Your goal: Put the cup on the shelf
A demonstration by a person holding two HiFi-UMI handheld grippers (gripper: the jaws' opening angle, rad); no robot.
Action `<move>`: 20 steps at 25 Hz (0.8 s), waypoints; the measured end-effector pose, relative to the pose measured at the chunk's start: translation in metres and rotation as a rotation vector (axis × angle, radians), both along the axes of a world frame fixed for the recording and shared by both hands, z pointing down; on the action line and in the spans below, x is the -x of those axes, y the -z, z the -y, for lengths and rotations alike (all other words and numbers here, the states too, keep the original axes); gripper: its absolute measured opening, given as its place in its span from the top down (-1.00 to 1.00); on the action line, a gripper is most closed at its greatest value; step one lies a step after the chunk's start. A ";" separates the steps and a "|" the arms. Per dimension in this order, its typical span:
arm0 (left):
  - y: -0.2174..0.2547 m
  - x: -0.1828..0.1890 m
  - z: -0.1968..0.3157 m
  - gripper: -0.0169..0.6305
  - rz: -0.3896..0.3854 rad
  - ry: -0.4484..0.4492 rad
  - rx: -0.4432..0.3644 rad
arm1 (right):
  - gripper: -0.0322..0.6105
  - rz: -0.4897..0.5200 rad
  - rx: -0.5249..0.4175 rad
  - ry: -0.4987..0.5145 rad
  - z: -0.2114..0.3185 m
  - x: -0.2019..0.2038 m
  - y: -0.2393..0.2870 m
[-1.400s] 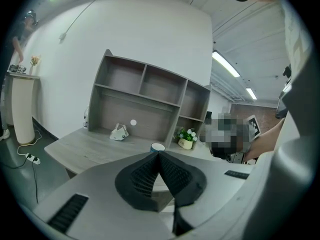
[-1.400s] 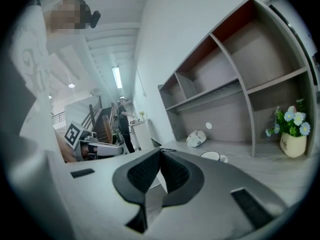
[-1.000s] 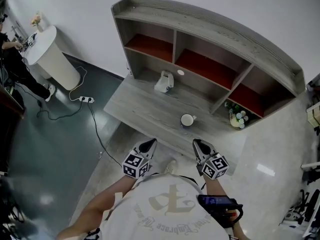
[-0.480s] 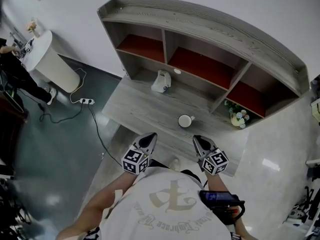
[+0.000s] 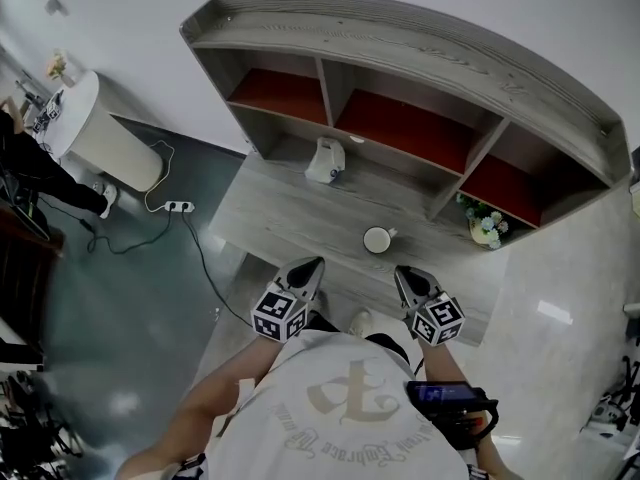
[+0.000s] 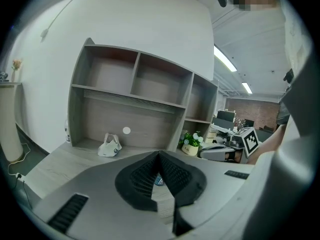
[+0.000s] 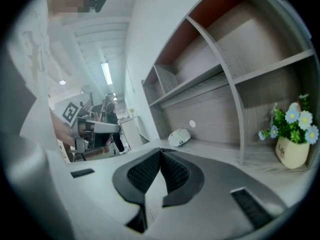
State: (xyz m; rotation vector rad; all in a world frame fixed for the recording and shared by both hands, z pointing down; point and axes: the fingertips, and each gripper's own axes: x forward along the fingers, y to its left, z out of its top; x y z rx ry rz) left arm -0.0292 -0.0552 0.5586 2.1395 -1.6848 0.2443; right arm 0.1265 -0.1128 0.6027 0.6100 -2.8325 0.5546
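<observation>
White round cup (image 5: 377,239) w/ small handle, upright on counter (image 5: 290,218); left hand-held gripper (image 5: 312,266) & right hand-held gripper (image 5: 405,273) pressed together, empty.

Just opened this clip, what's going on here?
A person stands at a grey desk that carries a shelf unit, with a handheld gripper in each hand. The white cup sits on the desk in front of the shelf, not yet picked up. The left gripper and right gripper hover by the desk's front edge, short of the cup, both with jaws together and empty. A small white pouch and a flower pot sit below the shelf compartments.
</observation>
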 end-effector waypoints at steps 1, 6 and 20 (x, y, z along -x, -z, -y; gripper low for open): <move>0.001 0.001 0.003 0.94 -0.003 -0.015 -0.003 | 0.89 -0.005 0.003 -0.008 -0.001 0.001 -0.001; -0.004 0.009 0.013 0.94 -0.019 -0.081 0.009 | 0.89 -0.024 0.006 -0.069 0.001 0.009 -0.005; -0.013 0.032 0.051 0.94 -0.055 -0.274 0.022 | 0.86 -0.071 0.017 -0.250 0.009 0.030 -0.021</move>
